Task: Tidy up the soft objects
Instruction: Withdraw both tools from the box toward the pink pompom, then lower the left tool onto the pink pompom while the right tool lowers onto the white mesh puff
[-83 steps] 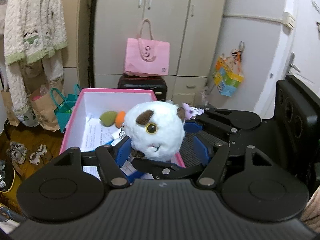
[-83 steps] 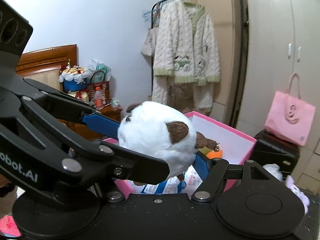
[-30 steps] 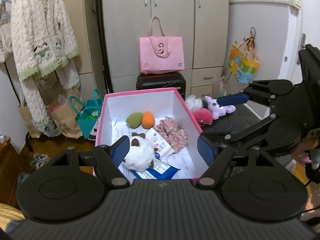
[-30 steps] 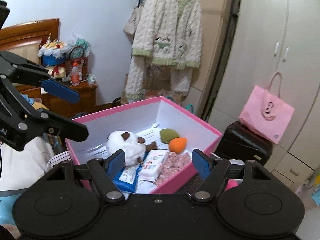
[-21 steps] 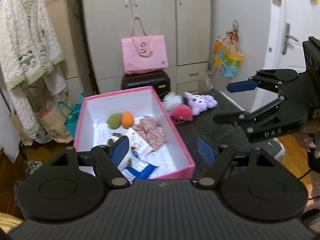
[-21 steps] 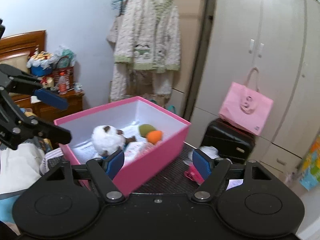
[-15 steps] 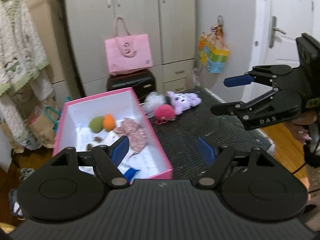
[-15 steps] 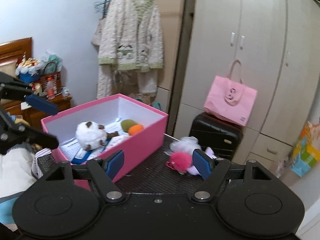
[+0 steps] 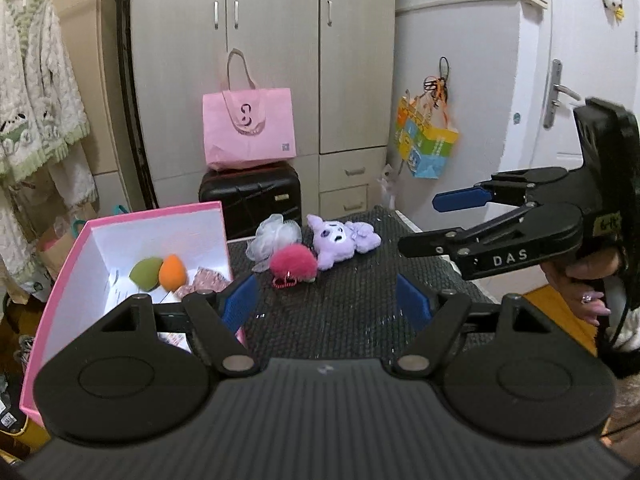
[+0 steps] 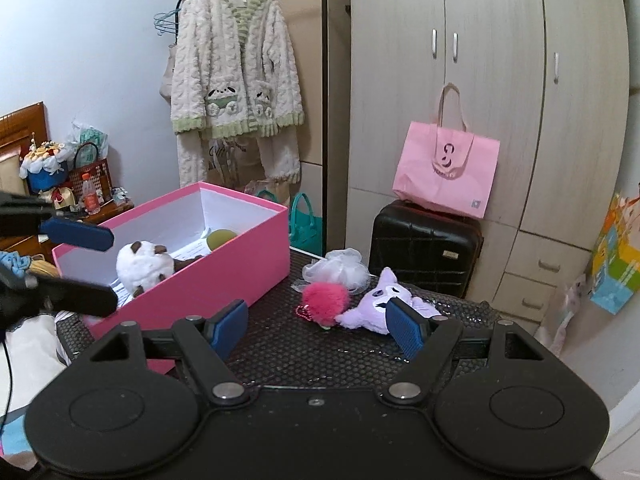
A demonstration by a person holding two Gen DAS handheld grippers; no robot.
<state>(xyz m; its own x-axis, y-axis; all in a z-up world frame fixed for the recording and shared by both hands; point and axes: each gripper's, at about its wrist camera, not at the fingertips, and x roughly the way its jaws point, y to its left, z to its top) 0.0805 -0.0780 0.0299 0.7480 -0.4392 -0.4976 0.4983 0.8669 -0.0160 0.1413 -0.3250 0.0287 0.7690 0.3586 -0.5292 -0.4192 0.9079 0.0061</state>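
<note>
Bedroom clutter frames my black, dimpled desk [image 10: 304, 356], seen through both wrist cameras. At far left a fuzzy cream cardigan [image 10: 236, 64] with green trim hangs from a rail. Next comes the pink cardboard box [image 10: 224, 276], rectangular and white inside, sitting on the desk's left part; in it I count one round white plush with brown ears [image 10: 144, 266], two teardrop sponges, one green [image 9: 146, 274] and one orange [image 9: 173, 272], and a floral fabric piece [image 9: 208, 280]. Just right of the box, three soft things lie loose on the desk, bunched and touching: one white mesh pouf [image 10: 338, 268], one hot-pink fur pompom [image 10: 324, 298] with a beaded loop, and one lilac plush animal [image 10: 380, 306] lying on its side. My left tool [image 9: 327, 306] stands spread with blue ribbed pads and nothing between them, over bare desk short of the toys. My right tool [image 10: 316, 330] is likewise spread and empty, the lilac plush just behind its right pad. Behind stand a black hard-shell suitcase [image 10: 424, 246] and one pink tote [image 10: 446, 168].
</note>
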